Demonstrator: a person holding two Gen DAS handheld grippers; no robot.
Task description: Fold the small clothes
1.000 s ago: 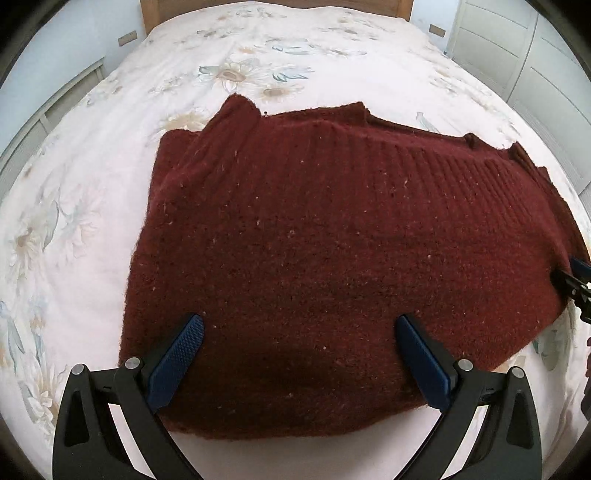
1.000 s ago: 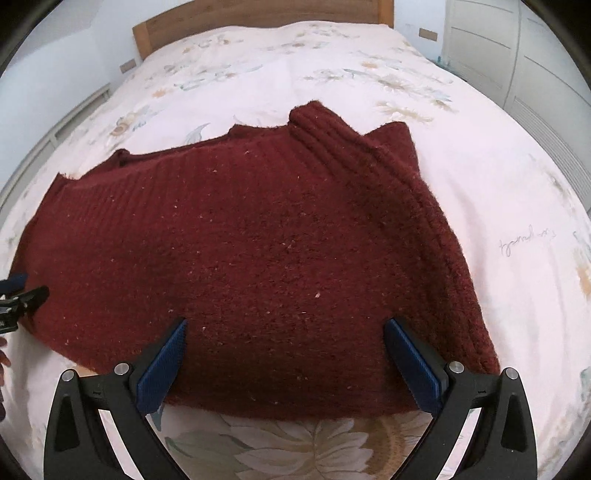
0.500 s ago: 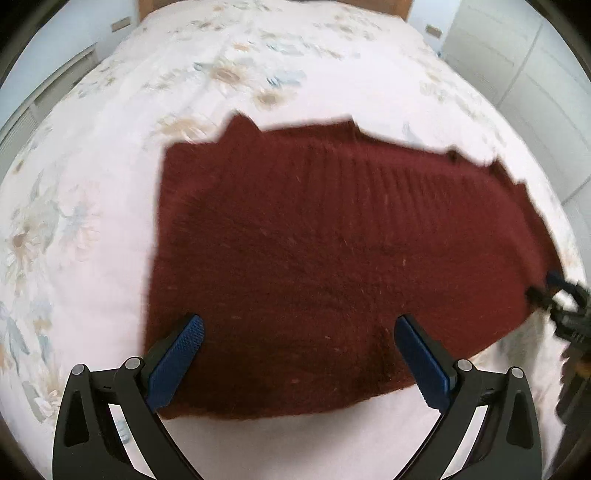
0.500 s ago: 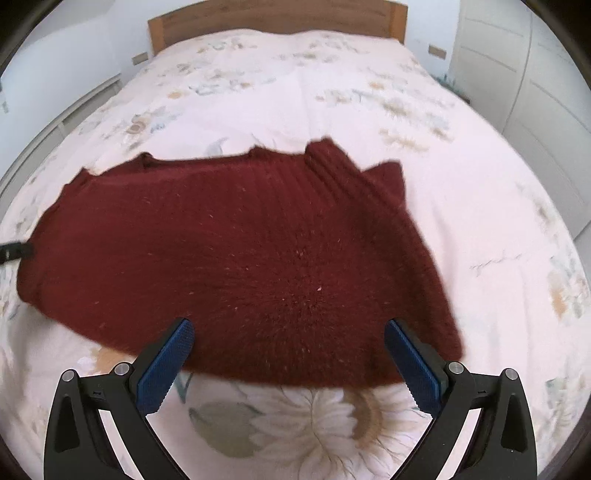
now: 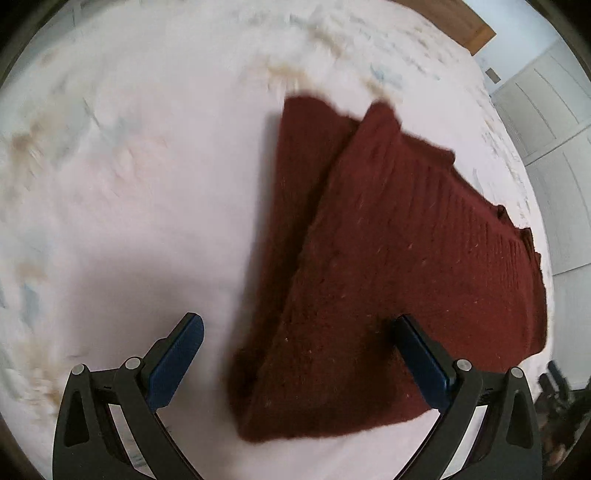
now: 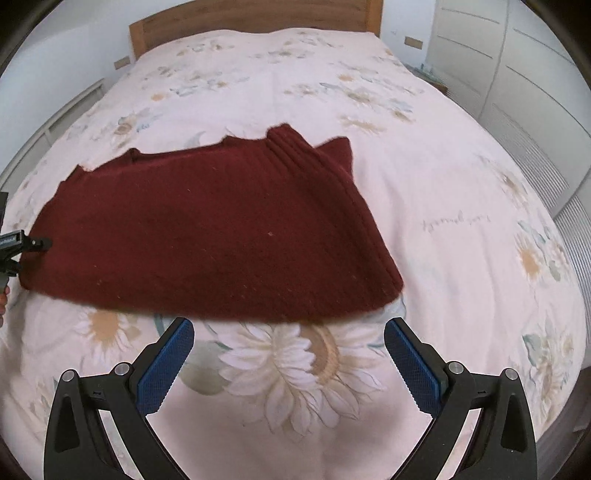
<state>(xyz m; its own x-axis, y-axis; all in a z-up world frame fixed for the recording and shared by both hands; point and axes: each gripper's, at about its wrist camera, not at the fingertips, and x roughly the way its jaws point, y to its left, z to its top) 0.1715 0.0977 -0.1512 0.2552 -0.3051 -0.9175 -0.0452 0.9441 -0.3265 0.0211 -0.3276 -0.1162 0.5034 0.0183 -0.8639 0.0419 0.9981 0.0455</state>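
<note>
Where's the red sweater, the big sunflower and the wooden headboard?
red sweater (image 6: 207, 236): right wrist view, middle of the knitted top layer.
big sunflower (image 6: 295, 365): right wrist view, white petals printed on the bedspread between the open fingers.
wooden headboard (image 6: 255, 18): right wrist view, middle of the board.

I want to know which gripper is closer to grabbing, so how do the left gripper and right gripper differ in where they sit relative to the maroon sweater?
The left gripper straddles the maroon sweater's near corner, its right finger over the knit; the right gripper has only the floral bedspread between its fingers, short of the sweater's hem. The left wrist view is motion-blurred; the right wrist view is sharper. Both are open and hold nothing.
</note>
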